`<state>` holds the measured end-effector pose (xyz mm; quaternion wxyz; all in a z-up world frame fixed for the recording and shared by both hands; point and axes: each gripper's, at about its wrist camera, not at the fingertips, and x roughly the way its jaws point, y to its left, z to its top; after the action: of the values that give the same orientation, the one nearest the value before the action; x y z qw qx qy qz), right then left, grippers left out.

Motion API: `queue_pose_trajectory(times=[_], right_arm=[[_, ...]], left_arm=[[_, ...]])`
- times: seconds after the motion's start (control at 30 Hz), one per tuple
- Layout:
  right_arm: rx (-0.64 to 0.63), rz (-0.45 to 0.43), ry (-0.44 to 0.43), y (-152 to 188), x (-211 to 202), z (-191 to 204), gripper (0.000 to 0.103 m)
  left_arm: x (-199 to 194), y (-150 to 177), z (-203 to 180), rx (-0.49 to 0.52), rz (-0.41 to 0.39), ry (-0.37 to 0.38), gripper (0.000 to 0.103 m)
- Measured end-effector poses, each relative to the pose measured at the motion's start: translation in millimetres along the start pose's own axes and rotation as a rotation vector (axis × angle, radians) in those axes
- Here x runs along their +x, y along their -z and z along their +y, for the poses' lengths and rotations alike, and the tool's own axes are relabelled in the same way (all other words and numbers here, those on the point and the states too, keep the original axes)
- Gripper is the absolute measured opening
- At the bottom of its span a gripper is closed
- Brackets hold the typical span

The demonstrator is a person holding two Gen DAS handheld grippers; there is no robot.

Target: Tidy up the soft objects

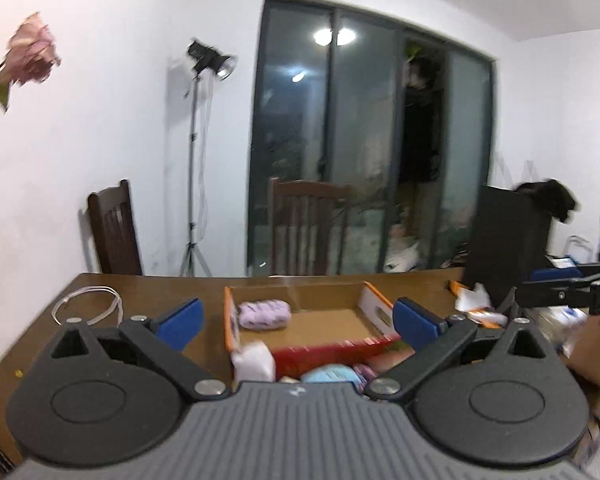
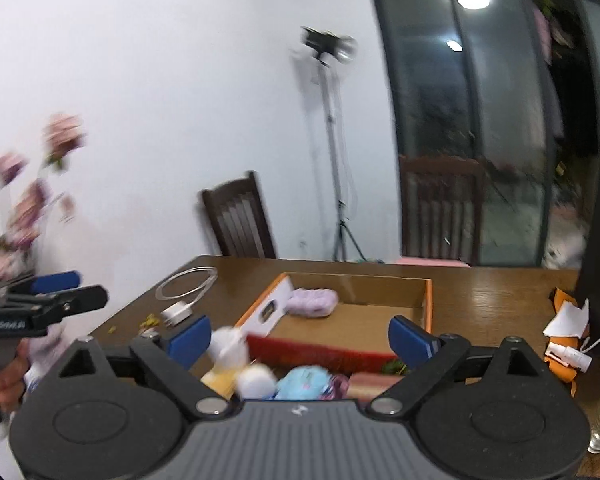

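Left wrist view showed us the left gripper (image 1: 296, 318) with its jaws wide apart and nothing between the blue pads, and the cardboard box (image 1: 374, 308) lay straight ahead of it on the wooden table (image 1: 148, 292). One purple soft toy (image 1: 264, 314) rested already in the far left corner of the box. We saw the other soft things, a white one (image 1: 254, 360) and a light blue one (image 1: 332, 374), in a heap just before the near wall of the box, below both grippers. In the right wrist view the right gripper (image 2: 300, 334) was also spread open and empty. We judged both hands about equally near to the heap. Its long axis we could not tell, because the gripper bodies cut off the heap and the blur made its pieces hard to separate
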<state>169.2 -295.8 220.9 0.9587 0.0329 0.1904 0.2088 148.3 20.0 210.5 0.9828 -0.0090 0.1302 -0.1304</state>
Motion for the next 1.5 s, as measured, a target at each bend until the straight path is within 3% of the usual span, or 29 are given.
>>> queue_pose_trajectory(times=[0.07, 0.17, 0.23, 0.37, 0.5, 0.6, 0.67, 0.73, 0.8, 0.93, 0.97, 1.07, 1.13, 1.2, 1.23, 1.3, 1.37, 1.5], right_arm=[[-0.008, -0.039, -0.038, 34, -20, 3, 0.102], [-0.024, -0.076, -0.046, 85, -39, 9, 0.102], [-0.07, -0.107, -0.006, 121, -47, 15, 0.102], [-0.115, -0.122, 0.168, 178, -50, 29, 0.102], [-0.088, -0.087, 0.228, 201, -40, 26, 0.102], [-0.057, -0.07, 0.19, 203, -24, 19, 0.101], [-0.019, -0.074, 0.132, 203, -8, 10, 0.1], [0.047, -0.036, 0.108, 199, 20, -2, 0.096], [0.078, -0.007, 0.111, 194, 49, -11, 0.093], [0.166, 0.015, 0.137, 185, 108, -27, 0.089], [0.197, 0.023, 0.154, 185, 121, -31, 0.085], [0.323, 0.047, 0.13, 184, 150, -49, 0.068], [0.382, 0.052, 0.092, 185, 161, -58, 0.05], [0.441, 0.066, 0.028, 187, 165, -64, 0.013], [0.444, 0.061, 0.012, 189, 162, -64, 0.009], [0.424, 0.066, 0.005, 191, 147, -58, 0.005], [0.414, 0.069, -0.032, 196, 124, -53, 0.004], [0.382, 0.108, -0.127, 212, 72, -51, 0.004]], left_arm=[[-15, 35, -3, 0.041, -0.019, 0.05, 0.103], [-26, 84, -3, 0.04, 0.009, 0.025, 0.103], [-32, 112, -1, 0.015, 0.007, 0.022, 0.103], [-29, 142, 4, 0.015, 0.071, 0.016, 0.103], [-20, 152, 5, 0.045, 0.096, -0.008, 0.103], [-8, 167, 1, 0.078, 0.094, -0.032, 0.103], [11, 179, 2, 0.077, 0.137, -0.057, 0.103], [31, 187, 10, 0.042, 0.201, -0.061, 0.097], [50, 194, 19, -0.018, 0.258, -0.05, 0.074], [80, 200, 29, -0.082, 0.308, -0.032, 0.053], [86, 200, 27, -0.062, 0.31, -0.045, 0.04], [105, 190, 30, -0.099, 0.32, -0.006, 0.035], [118, 184, 29, -0.102, 0.314, -0.035, 0.035], [126, 180, 29, -0.117, 0.298, -0.054, 0.038], [125, 180, 30, -0.127, 0.294, -0.057, 0.041], [116, 182, 28, -0.129, 0.287, -0.03, 0.062], [95, 188, 27, -0.132, 0.261, -0.01, 0.075], [54, 193, 22, -0.16, 0.243, 0.051, 0.078]])
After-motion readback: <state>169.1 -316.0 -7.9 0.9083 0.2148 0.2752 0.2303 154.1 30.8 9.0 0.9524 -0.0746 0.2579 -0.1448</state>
